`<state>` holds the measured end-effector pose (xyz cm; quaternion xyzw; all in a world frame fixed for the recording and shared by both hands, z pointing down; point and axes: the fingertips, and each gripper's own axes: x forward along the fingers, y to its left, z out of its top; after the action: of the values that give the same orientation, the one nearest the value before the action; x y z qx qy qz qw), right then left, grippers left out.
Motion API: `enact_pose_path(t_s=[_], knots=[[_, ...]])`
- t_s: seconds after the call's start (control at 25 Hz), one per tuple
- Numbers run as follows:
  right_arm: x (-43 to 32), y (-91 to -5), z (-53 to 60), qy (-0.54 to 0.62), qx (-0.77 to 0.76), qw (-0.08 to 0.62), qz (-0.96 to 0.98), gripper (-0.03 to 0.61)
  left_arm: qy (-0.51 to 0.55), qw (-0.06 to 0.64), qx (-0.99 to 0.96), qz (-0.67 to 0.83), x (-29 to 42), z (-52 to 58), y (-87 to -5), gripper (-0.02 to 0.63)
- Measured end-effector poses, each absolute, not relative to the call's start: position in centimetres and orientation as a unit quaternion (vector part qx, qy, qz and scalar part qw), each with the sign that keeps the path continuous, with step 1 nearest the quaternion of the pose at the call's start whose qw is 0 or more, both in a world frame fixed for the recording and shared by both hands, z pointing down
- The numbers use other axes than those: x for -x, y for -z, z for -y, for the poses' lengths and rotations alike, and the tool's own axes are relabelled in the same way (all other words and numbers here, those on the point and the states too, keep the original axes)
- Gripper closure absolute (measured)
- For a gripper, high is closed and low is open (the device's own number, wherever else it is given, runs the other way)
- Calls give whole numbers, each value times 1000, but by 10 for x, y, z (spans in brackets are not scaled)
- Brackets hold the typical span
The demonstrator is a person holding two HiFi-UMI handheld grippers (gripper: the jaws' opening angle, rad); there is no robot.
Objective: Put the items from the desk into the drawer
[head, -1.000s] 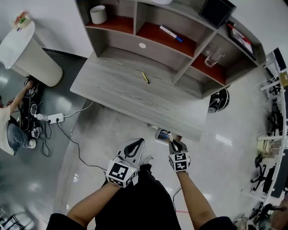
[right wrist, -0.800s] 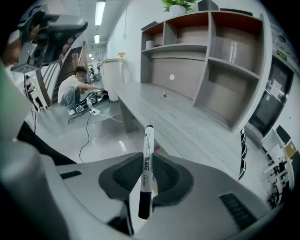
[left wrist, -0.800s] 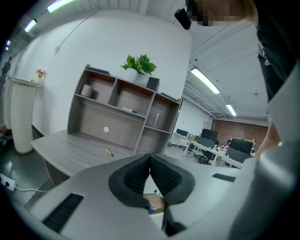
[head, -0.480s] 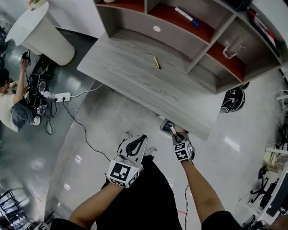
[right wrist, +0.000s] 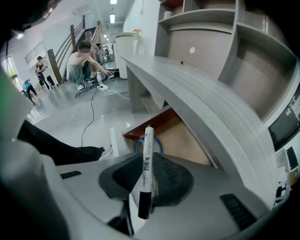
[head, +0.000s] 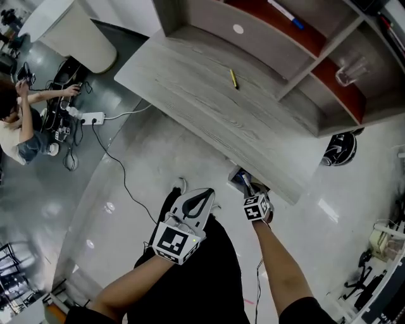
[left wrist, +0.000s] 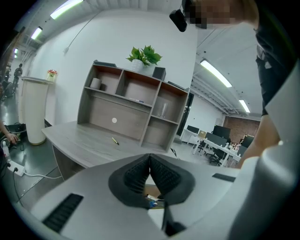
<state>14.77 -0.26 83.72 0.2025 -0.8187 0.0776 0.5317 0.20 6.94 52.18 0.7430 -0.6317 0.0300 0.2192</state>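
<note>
My right gripper (head: 249,188) is shut on a white marker (right wrist: 146,164) with a black cap. The marker stands up between the jaws, just over the open drawer (right wrist: 187,140) under the desk's front edge. A blue ring-shaped item (right wrist: 157,145) lies in that drawer. My left gripper (head: 201,193) is shut with nothing in it and hangs in front of my lap, left of the drawer (head: 238,178). A yellow pen (head: 233,78) lies on the grey wooden desk (head: 190,82); it also shows in the left gripper view as a yellow pen (left wrist: 114,140).
A shelf unit at the back of the desk holds a blue-capped marker (head: 281,14) and a glass (head: 350,71). On the floor at left a person (head: 19,133) sits by a power strip (head: 92,118) with cables. A black round device (head: 340,149) lies beside the desk's right end.
Both grippers have sunk. The right one, still shut on the marker, has come down closer over the open drawer. The left gripper stays shut.
</note>
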Motion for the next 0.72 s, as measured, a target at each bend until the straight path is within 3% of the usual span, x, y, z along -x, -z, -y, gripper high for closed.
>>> enact_pose_path(t_s=[0.72], knots=[[-143, -866, 14, -66, -189, 530, 824, 499, -47, 229, -727, 646, -8, -68, -538, 601]])
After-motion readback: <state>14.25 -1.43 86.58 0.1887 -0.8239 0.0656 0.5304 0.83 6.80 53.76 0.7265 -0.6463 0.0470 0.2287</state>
